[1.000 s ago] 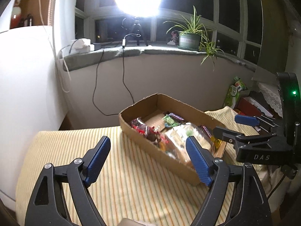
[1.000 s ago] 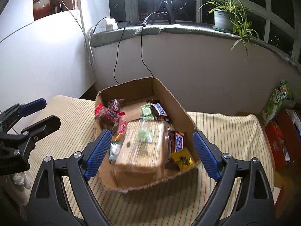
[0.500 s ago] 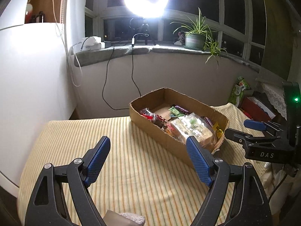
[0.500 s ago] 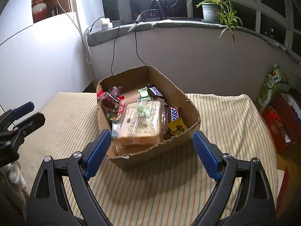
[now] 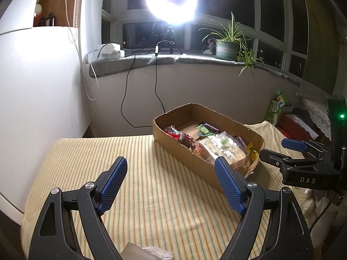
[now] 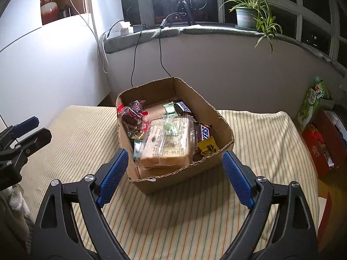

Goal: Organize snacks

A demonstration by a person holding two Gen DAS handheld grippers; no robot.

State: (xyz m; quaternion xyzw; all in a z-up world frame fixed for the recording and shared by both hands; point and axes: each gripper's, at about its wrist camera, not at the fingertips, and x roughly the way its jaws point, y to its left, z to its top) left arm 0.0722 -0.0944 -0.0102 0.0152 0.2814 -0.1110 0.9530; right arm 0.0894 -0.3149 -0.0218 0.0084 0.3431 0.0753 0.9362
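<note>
Backing away from open brown cardboard box (image 6: pixel 173 151) of wrapped snacks: both views sit farther off than a second ago. Box rests on striped yellow cloth (image 5: pixel 151 195), packed with clear-wrapped biscuit block (image 6: pixel 167 140) and chocolate bars. Left gripper (image 5: pixel 171 186) spread, empty. Right gripper (image 6: pixel 173 177) spread, empty. Likely sorting finished or nearly so.

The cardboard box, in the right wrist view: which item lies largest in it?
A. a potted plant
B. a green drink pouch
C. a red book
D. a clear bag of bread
D: the clear bag of bread fills the near middle of the cardboard box, bigger than the snacks around it.
</note>
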